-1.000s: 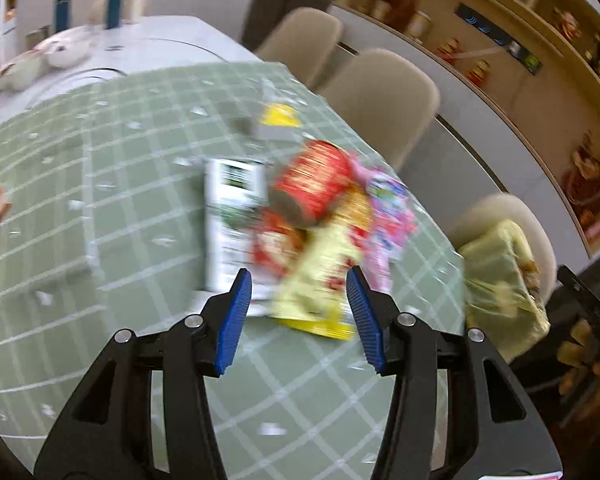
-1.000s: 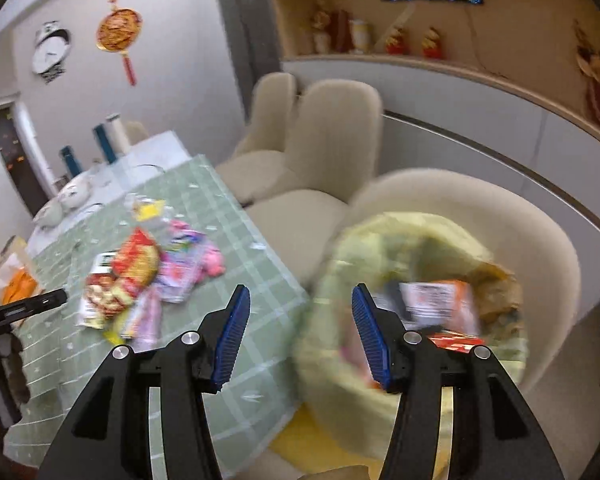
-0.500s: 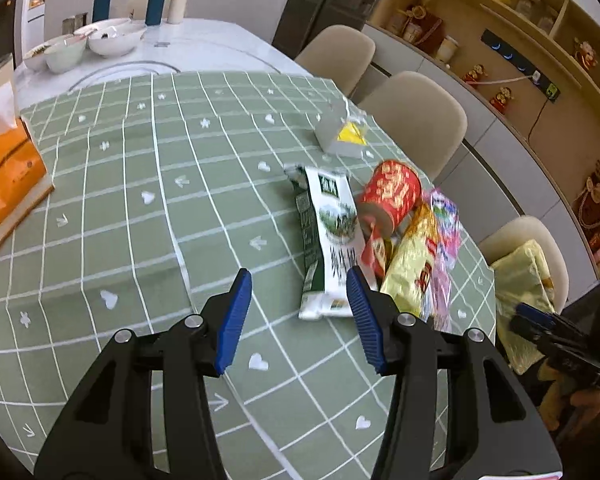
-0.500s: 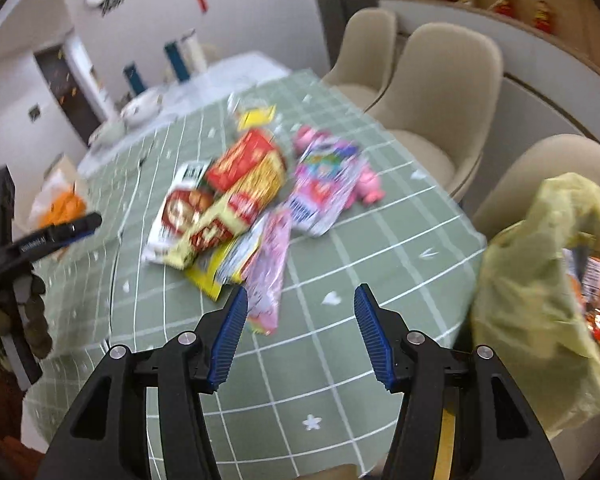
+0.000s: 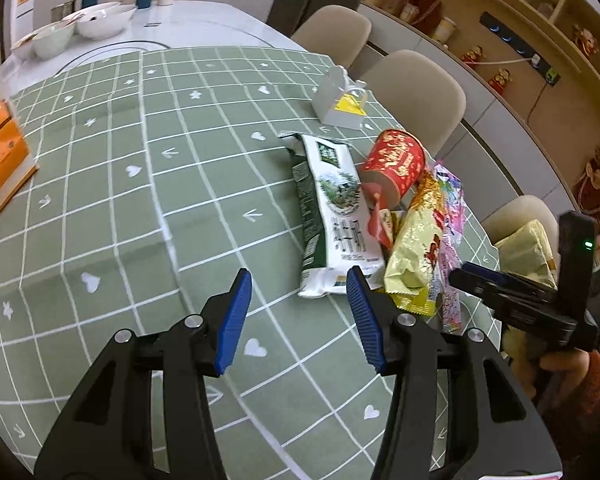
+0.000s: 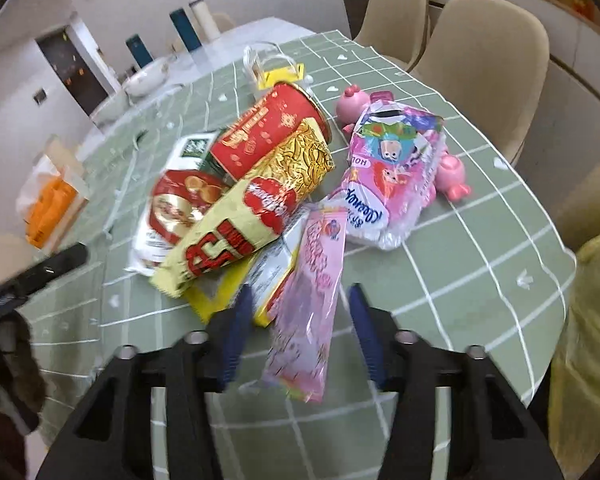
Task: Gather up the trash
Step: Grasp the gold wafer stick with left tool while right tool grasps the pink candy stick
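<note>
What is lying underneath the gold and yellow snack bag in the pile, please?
Under the gold and yellow snack bag lie a round red-gold packet, a clear wrapper and a yellow wrapper; anything deeper is covered.

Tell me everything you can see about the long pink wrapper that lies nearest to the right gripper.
The long pink wrapper is a narrow, flat packet of glossy plastic film, pale pink with small printed figures. It lies on the green checked tablecloth, pointing toward the camera, its far end tucked against the yellow and red snack bag. Its near end sits between the right gripper's blue fingers, which have just been closing but do not yet press on it.
</note>
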Demonstrator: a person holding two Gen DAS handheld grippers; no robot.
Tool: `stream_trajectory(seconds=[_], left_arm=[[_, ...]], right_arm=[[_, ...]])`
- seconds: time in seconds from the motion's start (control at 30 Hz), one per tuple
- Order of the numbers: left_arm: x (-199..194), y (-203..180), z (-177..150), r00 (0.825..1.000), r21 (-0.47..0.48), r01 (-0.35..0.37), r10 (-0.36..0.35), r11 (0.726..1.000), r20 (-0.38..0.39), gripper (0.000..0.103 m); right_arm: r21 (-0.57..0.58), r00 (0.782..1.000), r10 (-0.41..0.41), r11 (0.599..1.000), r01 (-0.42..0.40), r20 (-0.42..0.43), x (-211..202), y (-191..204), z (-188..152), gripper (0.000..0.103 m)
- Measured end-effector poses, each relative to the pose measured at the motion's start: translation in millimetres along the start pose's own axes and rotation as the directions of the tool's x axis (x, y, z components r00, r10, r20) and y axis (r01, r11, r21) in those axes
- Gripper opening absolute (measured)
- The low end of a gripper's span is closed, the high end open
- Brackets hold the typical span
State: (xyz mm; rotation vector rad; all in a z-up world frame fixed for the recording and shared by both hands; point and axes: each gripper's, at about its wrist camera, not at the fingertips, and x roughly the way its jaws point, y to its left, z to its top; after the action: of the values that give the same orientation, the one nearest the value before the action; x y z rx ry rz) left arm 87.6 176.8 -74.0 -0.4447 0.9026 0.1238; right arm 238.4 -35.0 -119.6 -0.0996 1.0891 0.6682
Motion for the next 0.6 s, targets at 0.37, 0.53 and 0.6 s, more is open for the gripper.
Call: stream_trajectory(seconds=[0.37,0.53,0.6], left_arm=[[21.1,-40.1,12.9,0.994,0.111,0.107,-0.102,0.988,-0.048,0.047],[37.7,-81.4,23.5,0.988,0.248,0.145,-0.129,0.958,-0.081,0.047],[48.2,-102.7,28.4,0.985,0.305,0.166,-0.142,0.938,-0.099,0.047]], right_arm=[[0.126,1.000,0.005,0.992,-0.006,0.006,-31.4,-37.4,-29.8,0.012],[0.153,1.000,-0.028,0.988,0.026,0.010,-51.1,-51.0,-46.6,0.012],[0.163,0.999,-0.037,0.986,0.034,0.016,-53.9,-52.8,-48.9,0.011]])
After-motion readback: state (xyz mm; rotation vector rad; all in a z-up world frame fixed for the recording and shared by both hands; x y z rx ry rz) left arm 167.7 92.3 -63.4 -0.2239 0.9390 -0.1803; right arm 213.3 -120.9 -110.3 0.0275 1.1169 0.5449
